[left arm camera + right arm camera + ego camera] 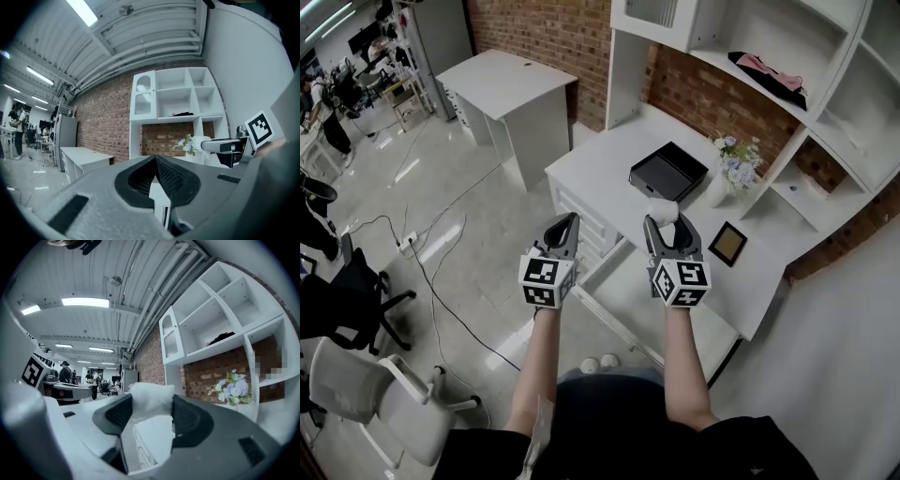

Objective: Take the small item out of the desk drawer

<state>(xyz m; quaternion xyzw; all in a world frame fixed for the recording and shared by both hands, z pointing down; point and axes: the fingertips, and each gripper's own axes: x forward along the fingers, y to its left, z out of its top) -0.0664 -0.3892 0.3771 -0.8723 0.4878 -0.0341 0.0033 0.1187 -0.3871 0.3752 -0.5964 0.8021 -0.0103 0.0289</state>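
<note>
My right gripper (664,221) is shut on a small white crumpled item (663,210), held up above the front of the white desk (600,164). In the right gripper view the item (148,393) sits squeezed between the two dark pads (187,420). My left gripper (565,225) hovers beside it at the same height, jaws shut with nothing in them; its own view shows the pads (168,178) meeting at the tip. The pulled-out drawer (623,300) lies below both grippers, its inside mostly hidden by my arms.
On the desk are a black tray (668,172), a vase of flowers (733,164) and a small picture frame (727,243). White shelves (825,66) rise behind against a brick wall. A second white desk (511,89) stands further left; office chairs (366,394) and floor cables (441,281) are at left.
</note>
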